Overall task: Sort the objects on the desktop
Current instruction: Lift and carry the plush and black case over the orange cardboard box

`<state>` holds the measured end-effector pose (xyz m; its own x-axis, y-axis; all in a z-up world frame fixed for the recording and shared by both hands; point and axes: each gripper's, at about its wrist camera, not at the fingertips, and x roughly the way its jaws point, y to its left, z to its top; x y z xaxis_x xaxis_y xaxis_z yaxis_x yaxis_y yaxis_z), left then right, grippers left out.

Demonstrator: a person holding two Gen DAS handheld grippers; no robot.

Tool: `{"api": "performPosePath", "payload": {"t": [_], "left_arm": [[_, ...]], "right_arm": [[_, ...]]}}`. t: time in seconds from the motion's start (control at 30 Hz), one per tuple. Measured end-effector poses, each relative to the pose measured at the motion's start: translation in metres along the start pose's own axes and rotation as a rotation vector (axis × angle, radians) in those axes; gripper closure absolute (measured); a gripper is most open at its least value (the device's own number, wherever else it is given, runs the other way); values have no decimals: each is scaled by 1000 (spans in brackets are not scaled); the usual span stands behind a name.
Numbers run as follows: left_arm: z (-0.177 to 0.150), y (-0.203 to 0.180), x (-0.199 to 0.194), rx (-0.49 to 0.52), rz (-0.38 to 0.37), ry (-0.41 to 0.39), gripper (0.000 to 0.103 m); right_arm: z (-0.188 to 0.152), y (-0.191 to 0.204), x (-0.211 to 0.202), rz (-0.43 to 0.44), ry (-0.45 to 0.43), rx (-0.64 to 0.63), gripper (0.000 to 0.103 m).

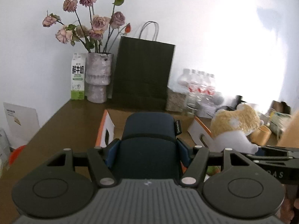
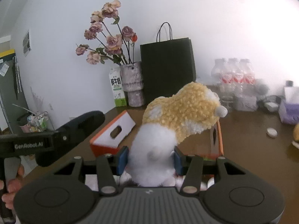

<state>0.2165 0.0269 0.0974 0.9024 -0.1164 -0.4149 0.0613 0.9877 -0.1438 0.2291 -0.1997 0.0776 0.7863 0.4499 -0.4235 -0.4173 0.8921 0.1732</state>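
Brown desk (image 2: pixel 243 140): left tongs (image 1: pixel 147 153) gripping navy case (image 1: pixel 149 128), right tongs (image 2: pixel 151 158) squeezing plush (image 2: pixel 179 115), possibly hamster.

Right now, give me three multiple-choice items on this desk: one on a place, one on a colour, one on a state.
1. The milk carton stands where?
A. beside the flower vase
B. inside the orange box
C. on the paper bag

2. The paper bag's colour?
A. white
B. black
C. orange

3. The right gripper is:
A. open and empty
B. shut on the plush toy
C. shut on a bottle

Key: 1 A, they stand side by side; 2 B, plainly black; 3 B, blue pads squeeze its white body.
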Motion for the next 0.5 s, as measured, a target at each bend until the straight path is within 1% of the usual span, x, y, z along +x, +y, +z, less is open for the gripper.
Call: {"api": "performPosePath", "payload": {"t": [0.13,0.23,0.33,0.5], "left_arm": [[36,12,50,-32,6,74,38],[52,16,92,-22,39,133,38],[58,18,136,8,81,197,38],[51,24,198,34,129,313,38]], "right_arm": [[32,-9,43,15,59,39,55],[50,-16,81,24,122,61,55],[59,-21,120,17,192,67,55],[66,-34,182,2,307,62,55]]}}
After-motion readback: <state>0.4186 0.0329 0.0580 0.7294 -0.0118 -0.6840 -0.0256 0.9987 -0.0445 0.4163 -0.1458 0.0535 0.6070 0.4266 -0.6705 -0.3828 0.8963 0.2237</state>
